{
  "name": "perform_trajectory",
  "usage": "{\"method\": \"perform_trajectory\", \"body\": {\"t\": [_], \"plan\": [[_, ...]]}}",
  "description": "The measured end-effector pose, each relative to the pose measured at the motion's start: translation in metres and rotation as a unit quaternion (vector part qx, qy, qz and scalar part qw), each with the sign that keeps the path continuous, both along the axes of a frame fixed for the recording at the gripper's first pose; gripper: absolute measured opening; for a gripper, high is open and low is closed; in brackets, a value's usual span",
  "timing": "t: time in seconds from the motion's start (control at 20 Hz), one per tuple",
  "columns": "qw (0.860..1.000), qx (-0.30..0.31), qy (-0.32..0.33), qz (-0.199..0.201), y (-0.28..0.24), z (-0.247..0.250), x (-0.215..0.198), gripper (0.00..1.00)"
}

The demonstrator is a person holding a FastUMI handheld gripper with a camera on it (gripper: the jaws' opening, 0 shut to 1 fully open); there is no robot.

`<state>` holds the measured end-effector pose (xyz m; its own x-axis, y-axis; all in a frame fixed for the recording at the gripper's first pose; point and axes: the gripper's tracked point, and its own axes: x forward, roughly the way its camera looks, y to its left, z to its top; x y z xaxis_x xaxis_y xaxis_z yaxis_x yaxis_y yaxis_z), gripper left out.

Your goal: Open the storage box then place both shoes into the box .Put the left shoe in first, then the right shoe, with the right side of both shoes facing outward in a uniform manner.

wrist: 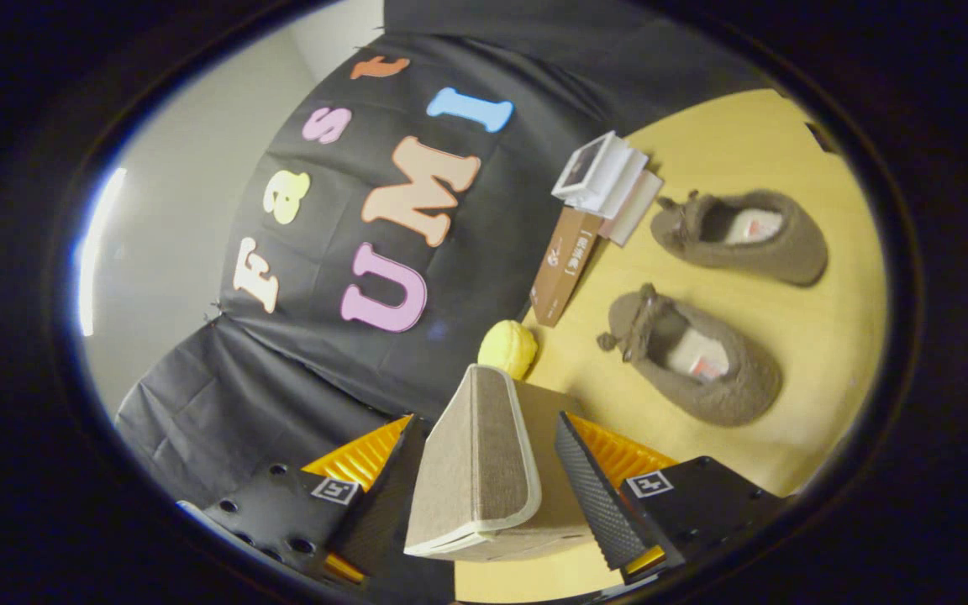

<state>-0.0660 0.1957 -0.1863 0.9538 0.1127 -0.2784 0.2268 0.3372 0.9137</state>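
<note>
Your gripper [484,496] has matt black fingers [589,496] with ribbed, rubbery-looking pads and glossy orange plastic behind them, closed on the box lid [471,462]: coarse woven beige cloth, pale smooth piping along its edge. Beyond them, two shoes [694,357] of fuzzy brown felt-like fabric lie on a smooth, matt, light wood-look table [820,336].

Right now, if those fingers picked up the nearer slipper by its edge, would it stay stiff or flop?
Probably flop: the nearer slipper looks like soft fuzzy fabric with a loose, wide opening. It seems light for its size, and its flat sole on the table makes rolling unlikely. The gripper is meanwhile closed on the box lid, both fingers pressing its sides.
</note>
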Motion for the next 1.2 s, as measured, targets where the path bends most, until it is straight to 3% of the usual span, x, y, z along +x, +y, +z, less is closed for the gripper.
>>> {"method": "perform_trajectory", "body": {"t": [0.35, 0.55, 0.9, 1.2], "plan": [[0.991, 0.121, 0.035, -0.048, 0.034, -0.028, -0.004, 0.99], [0.976, 0.194, 0.045, -0.089, 0.040, -0.033, -0.002, 0.98], [0.962, 0.246, 0.040, -0.110, 0.041, -0.027, -0.001, 0.94], [0.953, 0.279, -0.011, -0.118, 0.032, 0.004, 0.006, 0.85]]}}
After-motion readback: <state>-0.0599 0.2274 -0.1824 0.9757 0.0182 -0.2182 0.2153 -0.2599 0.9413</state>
